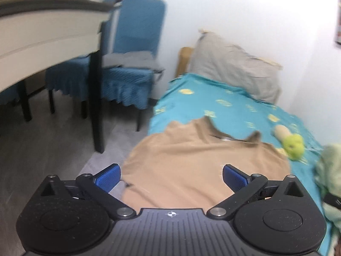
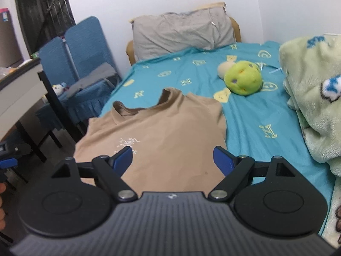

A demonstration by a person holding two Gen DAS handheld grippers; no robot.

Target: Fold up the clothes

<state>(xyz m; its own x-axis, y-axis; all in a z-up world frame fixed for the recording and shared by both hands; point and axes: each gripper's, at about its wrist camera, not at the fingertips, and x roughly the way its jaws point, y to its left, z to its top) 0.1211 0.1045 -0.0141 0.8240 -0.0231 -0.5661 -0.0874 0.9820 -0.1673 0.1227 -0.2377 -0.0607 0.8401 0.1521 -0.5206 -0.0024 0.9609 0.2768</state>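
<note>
A tan T-shirt (image 1: 198,162) lies flat on the teal bed sheet (image 1: 223,104), collar toward the pillow, its left side hanging over the bed edge. It also shows in the right wrist view (image 2: 162,136), with a small white print on the chest. My left gripper (image 1: 171,179) is open and empty, above the shirt's lower part. My right gripper (image 2: 172,160) is open and empty, above the shirt's lower half. The left gripper's blue finger (image 2: 8,163) shows at the far left edge of the right wrist view.
A grey pillow (image 2: 181,32) leans at the bed head. A green plush toy (image 2: 243,79) lies right of the shirt. A pale green blanket (image 2: 313,98) is heaped at the right. Blue chairs (image 1: 127,64) and a table (image 1: 42,34) stand left of the bed.
</note>
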